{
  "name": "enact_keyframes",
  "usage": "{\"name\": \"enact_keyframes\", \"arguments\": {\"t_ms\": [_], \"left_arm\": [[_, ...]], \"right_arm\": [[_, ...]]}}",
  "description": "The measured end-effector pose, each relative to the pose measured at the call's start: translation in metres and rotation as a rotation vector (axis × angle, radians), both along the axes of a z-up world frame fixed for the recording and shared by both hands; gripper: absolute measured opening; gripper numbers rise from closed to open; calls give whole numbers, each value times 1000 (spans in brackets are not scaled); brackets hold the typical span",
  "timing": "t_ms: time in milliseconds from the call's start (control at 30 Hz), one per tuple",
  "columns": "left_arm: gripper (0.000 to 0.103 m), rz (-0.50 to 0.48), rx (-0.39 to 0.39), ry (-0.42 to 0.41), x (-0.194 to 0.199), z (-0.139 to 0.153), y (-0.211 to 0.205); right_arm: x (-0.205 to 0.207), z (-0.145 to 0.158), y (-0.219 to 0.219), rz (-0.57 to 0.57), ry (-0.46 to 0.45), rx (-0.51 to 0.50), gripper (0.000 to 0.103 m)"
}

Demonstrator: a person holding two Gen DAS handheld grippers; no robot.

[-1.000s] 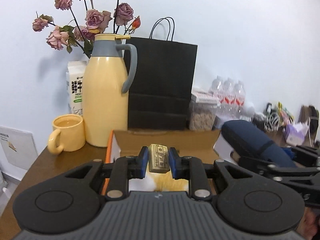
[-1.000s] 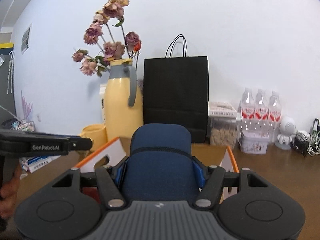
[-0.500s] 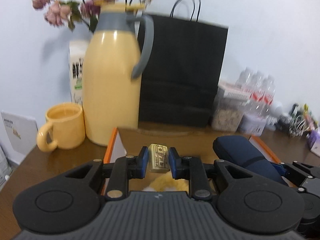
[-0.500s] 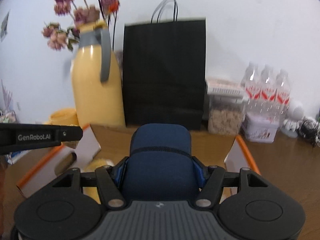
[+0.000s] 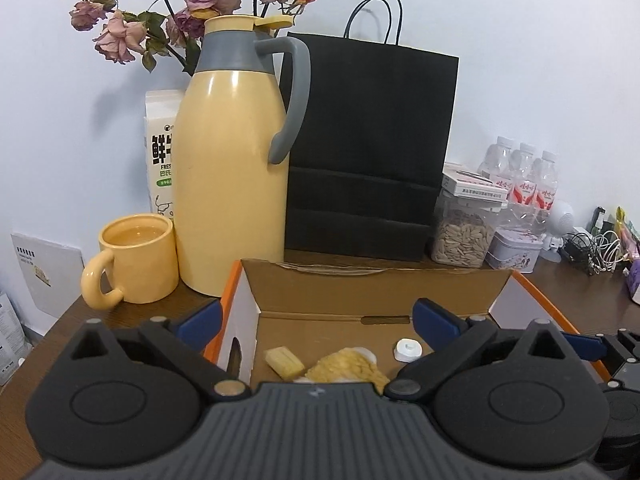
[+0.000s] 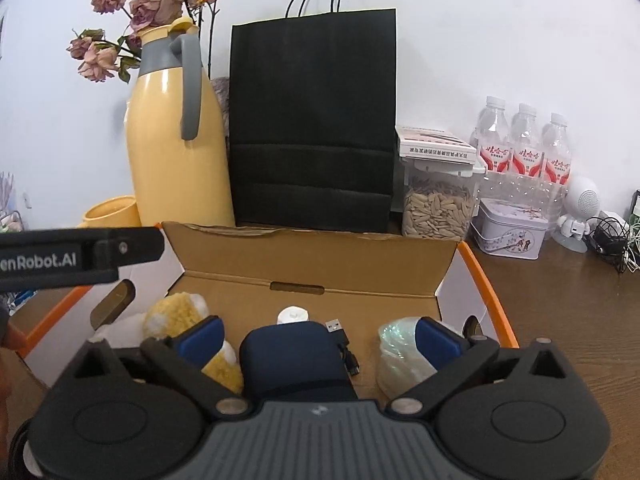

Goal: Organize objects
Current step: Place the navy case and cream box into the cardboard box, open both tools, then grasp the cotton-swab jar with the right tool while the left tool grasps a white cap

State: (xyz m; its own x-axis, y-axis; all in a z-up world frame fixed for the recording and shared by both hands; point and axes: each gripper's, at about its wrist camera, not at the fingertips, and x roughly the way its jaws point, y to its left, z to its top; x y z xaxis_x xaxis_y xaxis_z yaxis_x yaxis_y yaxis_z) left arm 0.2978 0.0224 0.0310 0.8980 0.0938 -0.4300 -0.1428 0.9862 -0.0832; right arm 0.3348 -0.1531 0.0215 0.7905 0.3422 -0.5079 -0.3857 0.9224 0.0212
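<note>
Left gripper (image 5: 316,318): spread wide, empty, above the cardboard box (image 5: 372,286) on the bench (image 6: 580,308). Within the box, left to right: yellow bar (image 5: 285,361), plush toy (image 5: 347,368), white cap (image 5: 409,348), navy case (image 6: 294,360). Right gripper (image 6: 318,336): spread wide, straddling the case.

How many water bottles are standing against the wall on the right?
3, in a row by the wall: left bottle, middle bottle, right bottle, behind the tin box and beside the seed jar. More could be hidden behind them.
</note>
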Motion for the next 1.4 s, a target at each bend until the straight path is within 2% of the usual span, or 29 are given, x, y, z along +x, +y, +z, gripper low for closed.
{"name": "enact_keyframes", "arguments": {"t_ms": [200, 433, 633, 833, 1100, 1400], "left_arm": [[103, -10, 0, -28, -12, 11, -1], [103, -39, 32, -81, -48, 31, 1], [103, -43, 57, -79, -81, 35, 13], [103, -29, 79, -35, -107, 24, 25], [103, -29, 80, 35, -134, 2, 33], [103, -16, 65, 105, -151, -15, 39]], "right_arm": [[-11, 13, -6, 15, -35, 21, 103], [-47, 43, -32, 43, -113, 79, 103], [-84, 54, -58, 50, -142, 42, 103], [-112, 39, -82, 24, -92, -9, 103], [-134, 6, -100, 6, 11, -28, 103], [-132, -11, -103, -23, 62, -34, 101]]}}
